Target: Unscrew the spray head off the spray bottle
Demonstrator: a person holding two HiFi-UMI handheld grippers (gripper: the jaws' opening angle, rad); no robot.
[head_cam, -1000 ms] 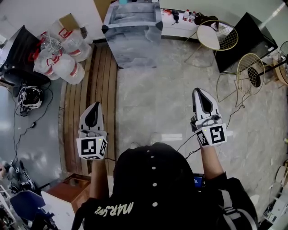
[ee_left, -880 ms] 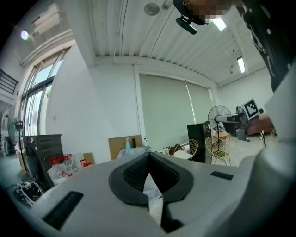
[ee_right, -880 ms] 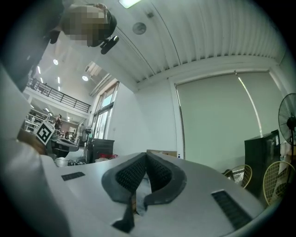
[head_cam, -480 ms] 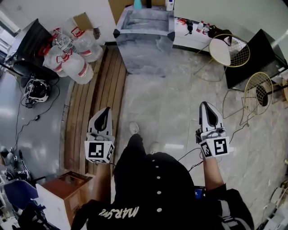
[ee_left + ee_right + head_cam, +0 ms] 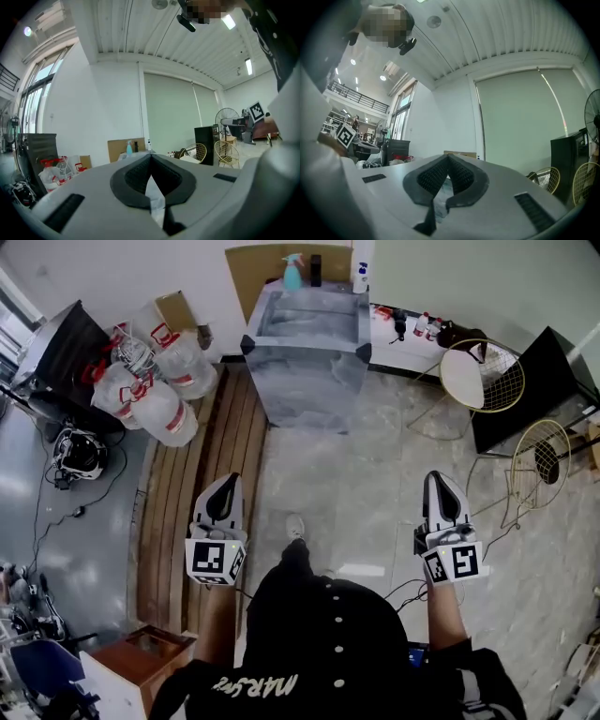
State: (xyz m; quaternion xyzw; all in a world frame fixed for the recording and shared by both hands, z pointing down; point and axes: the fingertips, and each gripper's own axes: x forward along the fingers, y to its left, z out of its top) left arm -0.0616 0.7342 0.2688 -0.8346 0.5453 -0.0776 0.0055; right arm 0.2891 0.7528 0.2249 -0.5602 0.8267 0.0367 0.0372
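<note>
Spray bottle [image 5: 292,274] far beyond left hand-held gripper [image 5: 227,482], right hand-held gripper [image 5: 438,478]

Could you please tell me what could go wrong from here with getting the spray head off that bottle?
1. The spray bottle seems to stand at the far edge of the table, close beside a dark bottle. A reach across could tip either one.
2. The left gripper and right gripper are both shut and empty. Unless opened first, they would likely shove the bottle rather than grasp it.
3. A cable lies by the person's feet and might snag.
</note>
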